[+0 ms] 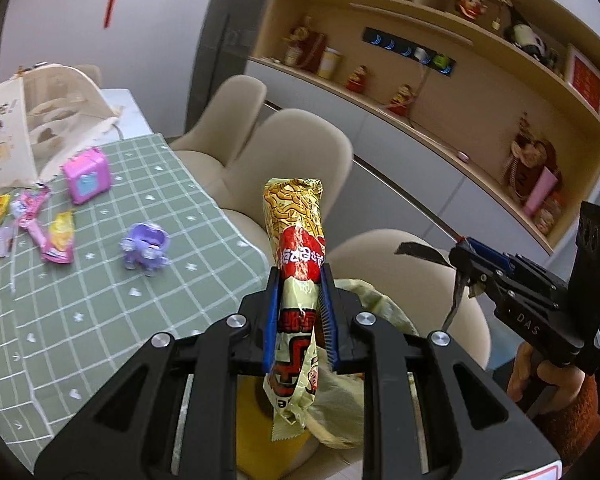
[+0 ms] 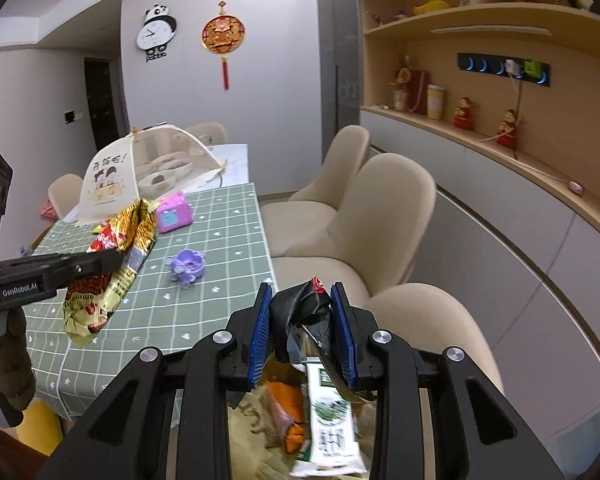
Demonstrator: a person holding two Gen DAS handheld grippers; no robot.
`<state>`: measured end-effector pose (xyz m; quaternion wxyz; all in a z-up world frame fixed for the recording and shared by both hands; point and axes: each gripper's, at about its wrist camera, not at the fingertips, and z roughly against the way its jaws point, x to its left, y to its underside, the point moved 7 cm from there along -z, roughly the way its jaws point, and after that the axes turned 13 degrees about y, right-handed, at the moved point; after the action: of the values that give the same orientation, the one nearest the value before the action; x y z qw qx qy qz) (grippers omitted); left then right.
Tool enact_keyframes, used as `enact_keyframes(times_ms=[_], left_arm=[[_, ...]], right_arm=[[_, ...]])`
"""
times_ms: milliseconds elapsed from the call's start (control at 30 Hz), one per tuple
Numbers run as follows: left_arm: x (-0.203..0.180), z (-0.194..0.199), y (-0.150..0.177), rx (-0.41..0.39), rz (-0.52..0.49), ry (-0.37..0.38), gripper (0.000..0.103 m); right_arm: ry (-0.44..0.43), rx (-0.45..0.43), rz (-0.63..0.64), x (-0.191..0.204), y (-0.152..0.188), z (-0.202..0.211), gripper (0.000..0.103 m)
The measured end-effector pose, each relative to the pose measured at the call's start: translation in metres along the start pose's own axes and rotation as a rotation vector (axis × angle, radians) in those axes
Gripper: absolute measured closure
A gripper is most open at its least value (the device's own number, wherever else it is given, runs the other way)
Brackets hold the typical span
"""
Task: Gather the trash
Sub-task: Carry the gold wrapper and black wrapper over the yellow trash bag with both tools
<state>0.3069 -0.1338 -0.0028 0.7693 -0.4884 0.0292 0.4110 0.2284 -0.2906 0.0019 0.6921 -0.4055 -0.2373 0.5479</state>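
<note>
The left gripper (image 1: 300, 312) was clamped on a yellow-and-red noodle packet (image 1: 296, 232), held upright past the edge of the table (image 1: 100, 320), with its top rising above the blue pads. The right gripper (image 2: 302, 332) pinched a crumpled black wrapper (image 2: 300, 312) between its pads. Directly beneath both, a bin lined with a pale bag (image 2: 252, 412) already held a green-and-white milk carton (image 2: 330, 420) and an orange scrap (image 2: 290, 404). Beige chairs (image 2: 380, 216) stood just beside the bin. On the green checked cloth lay a purple toy (image 1: 146, 250), a pink toy case (image 1: 86, 176) and small bright wrappers (image 1: 60, 236), near a mesh food cover (image 2: 112, 176).
</note>
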Motion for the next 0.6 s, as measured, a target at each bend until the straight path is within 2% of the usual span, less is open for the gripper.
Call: enact_keyframes(times_ms=[367,600], left_arm=[[-0.018,-0.063,0.038,0.148,0.042,0.114,0.085],[-0.031,-0.097,0.058,0.230,0.005,0.125,0.085]], right_arm=[[0.054,0.032,-0.059,-0.039,0.023,-0.002,0.074],[0.068,0.061,-0.081,-0.046,0.033,-0.011,0.074]])
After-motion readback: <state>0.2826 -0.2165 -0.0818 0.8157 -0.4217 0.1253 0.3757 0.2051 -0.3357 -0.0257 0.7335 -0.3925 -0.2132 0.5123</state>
